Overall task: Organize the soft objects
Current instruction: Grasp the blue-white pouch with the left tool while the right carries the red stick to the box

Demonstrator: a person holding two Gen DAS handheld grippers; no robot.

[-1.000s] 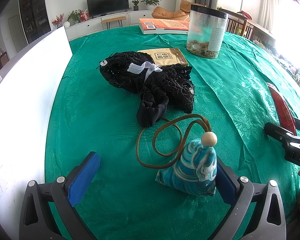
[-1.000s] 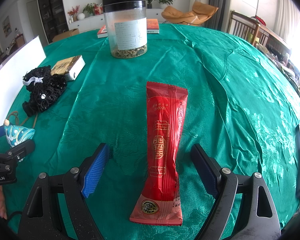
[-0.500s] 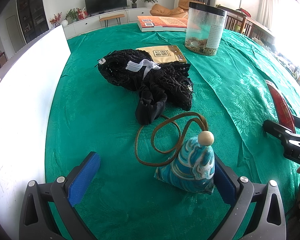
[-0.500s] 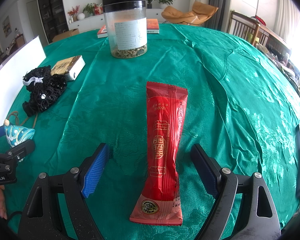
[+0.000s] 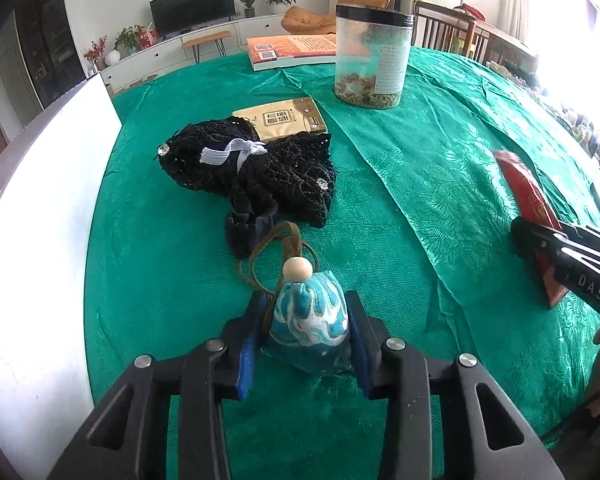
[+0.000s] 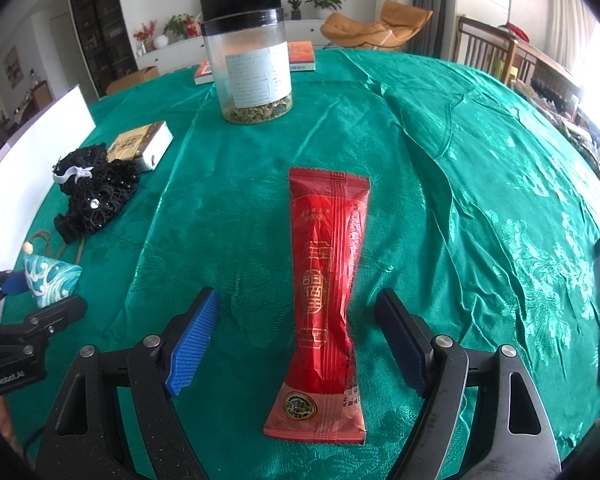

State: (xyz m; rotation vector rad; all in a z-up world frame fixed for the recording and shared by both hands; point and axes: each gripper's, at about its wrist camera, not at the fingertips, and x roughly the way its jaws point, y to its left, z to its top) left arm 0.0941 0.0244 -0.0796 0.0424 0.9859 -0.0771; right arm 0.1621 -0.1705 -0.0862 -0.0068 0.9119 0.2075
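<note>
My left gripper (image 5: 306, 330) is shut on a blue-and-white patterned sachet (image 5: 310, 314) with a wooden bead (image 5: 297, 269) and a brown cord (image 5: 274, 242). The sachet also shows at the left of the right wrist view (image 6: 50, 280). A heap of black lace fabric (image 5: 256, 168) with a white elastic band lies just beyond it. My right gripper (image 6: 298, 340) is open, its blue pads on either side of a long red packet (image 6: 324, 300) lying flat on the green cloth.
A clear jar with a black lid (image 5: 372, 60) stands at the back. A tan box (image 5: 286, 120) lies behind the black fabric, and an orange book (image 5: 292, 50) beyond that. A white board (image 5: 32, 240) runs along the left table edge.
My left gripper has closed on the sachet, squeezing it between the pads, and the cord has bunched up behind it. My right gripper and the red packet have not moved.
</note>
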